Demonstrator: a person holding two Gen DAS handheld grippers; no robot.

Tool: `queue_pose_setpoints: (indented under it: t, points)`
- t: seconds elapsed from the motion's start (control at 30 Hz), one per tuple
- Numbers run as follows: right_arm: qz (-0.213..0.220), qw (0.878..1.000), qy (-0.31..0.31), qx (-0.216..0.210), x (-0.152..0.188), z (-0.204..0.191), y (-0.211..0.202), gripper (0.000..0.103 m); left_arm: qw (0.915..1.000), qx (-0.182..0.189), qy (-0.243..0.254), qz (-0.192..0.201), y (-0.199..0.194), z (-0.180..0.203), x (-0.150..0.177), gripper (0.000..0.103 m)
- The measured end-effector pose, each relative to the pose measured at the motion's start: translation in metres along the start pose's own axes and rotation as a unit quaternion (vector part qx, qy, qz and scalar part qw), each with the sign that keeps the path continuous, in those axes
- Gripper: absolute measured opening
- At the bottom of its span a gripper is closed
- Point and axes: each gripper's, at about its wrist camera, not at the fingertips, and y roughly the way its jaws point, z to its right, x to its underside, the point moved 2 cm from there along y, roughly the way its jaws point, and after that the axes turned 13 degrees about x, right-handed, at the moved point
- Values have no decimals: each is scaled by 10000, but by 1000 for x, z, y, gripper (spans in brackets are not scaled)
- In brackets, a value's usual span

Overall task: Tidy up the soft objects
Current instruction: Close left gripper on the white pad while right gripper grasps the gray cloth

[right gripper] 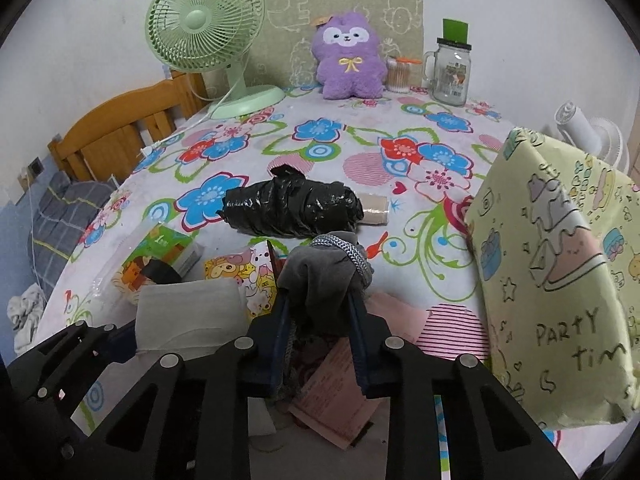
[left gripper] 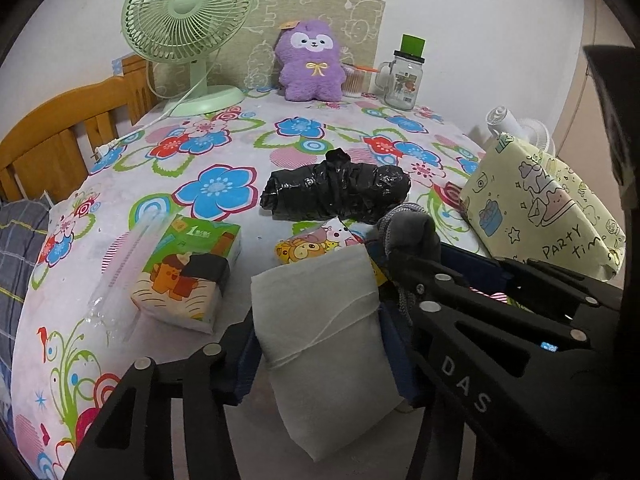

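tabletop [right gripper: 280, 152] under a floral cloth, soft goods gathered at the near edge, within reach of both hands. left tool [left gripper: 320, 344] has its blue pads on either side of a folded white cloth pad [left gripper: 320, 332], pressing its flanks; the grip sits low on the pad, so its top stands free above the jaws. right tool [right gripper: 318, 320] is closed narrow on a grey knit bundle [right gripper: 324, 276], pinched at the base with the ribbed cuff bulging out over the fingertips, likely a rolled sock or glove. both grips look like lifts for sorting, though nothing shows where the items are bound.

loose nearby: a tissue pack [left gripper: 188, 276] left of the white pad, a cartoon-print packet [right gripper: 240, 280] between the two tools, a black plastic-wrapped roll [right gripper: 292, 210] further in, a small beige roll [right gripper: 374, 208] touching its right end.

containers: a yellow "party time" bag [right gripper: 560, 280] stands at the right edge, mouth not visible, contents unknown. glass mug jar [right gripper: 450, 76] at the back, apparently empty, lid on. beside it a small tub of cotton swabs [right gripper: 398, 76], full. purple plush [right gripper: 348, 60] sits upright against the back board, apart from the pile.
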Motion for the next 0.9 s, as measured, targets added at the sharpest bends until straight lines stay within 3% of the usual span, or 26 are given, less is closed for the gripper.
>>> queue_pose_setpoints:
  t: [0.37, 0.9]
  points:
    - [218, 9996, 51, 162, 5, 12, -23, 30, 10000, -49, 30, 62, -11, 7, 4, 41]
    - [499, 9984, 178, 198, 9, 24, -60, 30, 9991, -129, 235, 317, -39, 26, 1, 40]
